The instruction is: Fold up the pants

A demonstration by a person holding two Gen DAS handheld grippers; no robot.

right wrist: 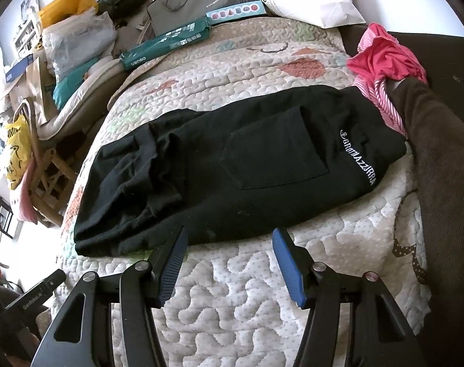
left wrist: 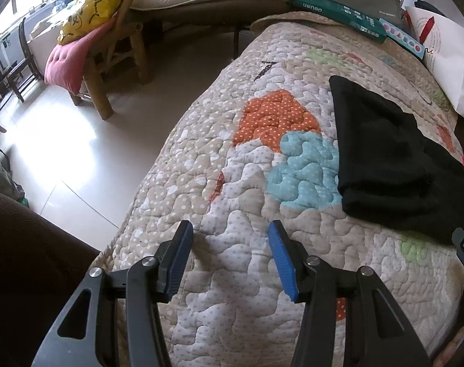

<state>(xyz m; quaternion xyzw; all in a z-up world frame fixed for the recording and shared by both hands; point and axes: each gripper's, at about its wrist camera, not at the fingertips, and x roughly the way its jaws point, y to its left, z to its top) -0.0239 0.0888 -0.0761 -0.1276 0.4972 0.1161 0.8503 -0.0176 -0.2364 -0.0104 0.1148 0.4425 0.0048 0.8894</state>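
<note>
Underneath: quilted patchwork cover (right wrist: 247, 290), black pants (right wrist: 232, 177) folded on it; left claw (left wrist: 230, 232), right claw (right wrist: 230, 238) both apart, empty.

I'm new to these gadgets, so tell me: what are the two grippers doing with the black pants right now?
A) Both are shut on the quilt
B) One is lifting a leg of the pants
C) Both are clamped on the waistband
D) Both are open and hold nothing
D: the left gripper and the right gripper both have their jaws spread over the quilt, while the pants lie folded and untouched.
</note>
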